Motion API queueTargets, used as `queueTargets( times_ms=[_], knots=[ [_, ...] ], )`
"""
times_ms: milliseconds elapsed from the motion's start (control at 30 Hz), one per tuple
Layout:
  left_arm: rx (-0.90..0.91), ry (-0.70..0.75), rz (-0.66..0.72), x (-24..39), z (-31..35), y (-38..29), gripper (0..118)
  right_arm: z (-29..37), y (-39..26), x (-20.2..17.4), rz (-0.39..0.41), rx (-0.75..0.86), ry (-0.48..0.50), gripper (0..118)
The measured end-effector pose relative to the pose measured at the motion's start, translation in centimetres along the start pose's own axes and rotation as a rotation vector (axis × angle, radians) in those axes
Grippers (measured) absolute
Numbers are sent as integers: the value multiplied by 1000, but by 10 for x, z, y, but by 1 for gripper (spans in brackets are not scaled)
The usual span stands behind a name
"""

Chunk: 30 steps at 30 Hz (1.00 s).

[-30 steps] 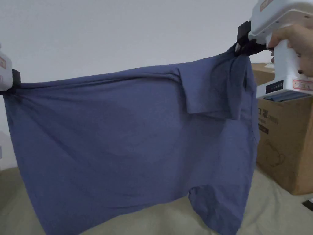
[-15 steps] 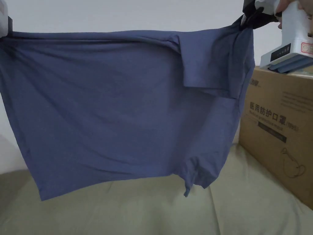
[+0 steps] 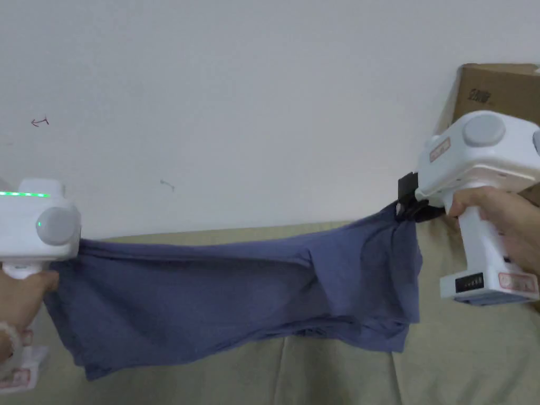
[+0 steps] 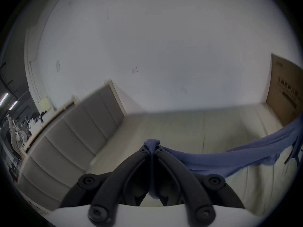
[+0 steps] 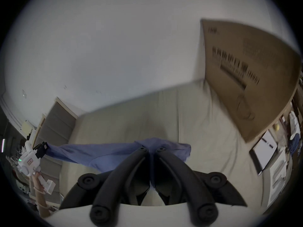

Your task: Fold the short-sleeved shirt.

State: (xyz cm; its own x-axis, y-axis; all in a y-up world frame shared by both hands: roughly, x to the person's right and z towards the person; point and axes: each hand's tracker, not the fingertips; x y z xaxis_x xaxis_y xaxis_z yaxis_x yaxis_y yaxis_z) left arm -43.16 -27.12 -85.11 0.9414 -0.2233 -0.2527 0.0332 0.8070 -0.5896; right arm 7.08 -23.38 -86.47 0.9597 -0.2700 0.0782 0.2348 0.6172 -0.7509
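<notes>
Lowered since half a second ago: shirt (image 3: 237, 295), then hanging in the air well above the bed (image 3: 464, 358), now draped with its lower edge resting on the bed. Stretched between the two grippers, top edge sagging slightly, right end higher than the left. Bunched in folds along the bottom, near the bed's front.

From the head view: left gripper (image 3: 74, 248) at the shirt's left corner, jaws hidden behind the white body, held by the left hand (image 3: 21, 295). Right gripper (image 3: 408, 208) at the shirt's upper right corner, held by the right hand (image 3: 501, 221), with a cardboard box (image 3: 490, 89) behind it on the bed.

From the left gripper view: left gripper (image 4: 152, 150) with jaws pressed together, a tuft of blue shirt (image 4: 229, 158) pinched between the tips and poking out past them. Padded headboard (image 4: 73, 132) at the bed's left end, unseen from the head.

From the right gripper view: right gripper (image 5: 151, 148) likewise closed tight on the shirt (image 5: 98, 152), cloth running between both jaws. Left gripper (image 5: 43, 146) far off at the shirt's other end, black jaws clamped on the cloth. Box (image 5: 246, 70) looming at the bed's right side, print blurred.
</notes>
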Motion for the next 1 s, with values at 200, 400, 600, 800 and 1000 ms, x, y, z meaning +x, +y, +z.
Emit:
queueTargets(
  times_ms=[200, 400, 600, 800, 1000],
  knots=[
    [-188, -6, -32, 38, -72, -109, 0, -116, -87, 25, -41, -201, -78, 4],
    [-249, -29, 2, 26, -96, -139, 0, -133, -125, 48, -47, -252, -76, 4],
    [-177, -82, 3, 2, -37, -156, 0, -84, -175, 54, -23, -230, -43, 4],
    [-154, -122, -111, -25, 51, -225, 0, -8, -282, 58, 31, -231, 5, 4],
    [-193, -251, 75, -85, 143, -310, 0, 88, -398, 79, -10, -200, 5, 4]
  ],
)
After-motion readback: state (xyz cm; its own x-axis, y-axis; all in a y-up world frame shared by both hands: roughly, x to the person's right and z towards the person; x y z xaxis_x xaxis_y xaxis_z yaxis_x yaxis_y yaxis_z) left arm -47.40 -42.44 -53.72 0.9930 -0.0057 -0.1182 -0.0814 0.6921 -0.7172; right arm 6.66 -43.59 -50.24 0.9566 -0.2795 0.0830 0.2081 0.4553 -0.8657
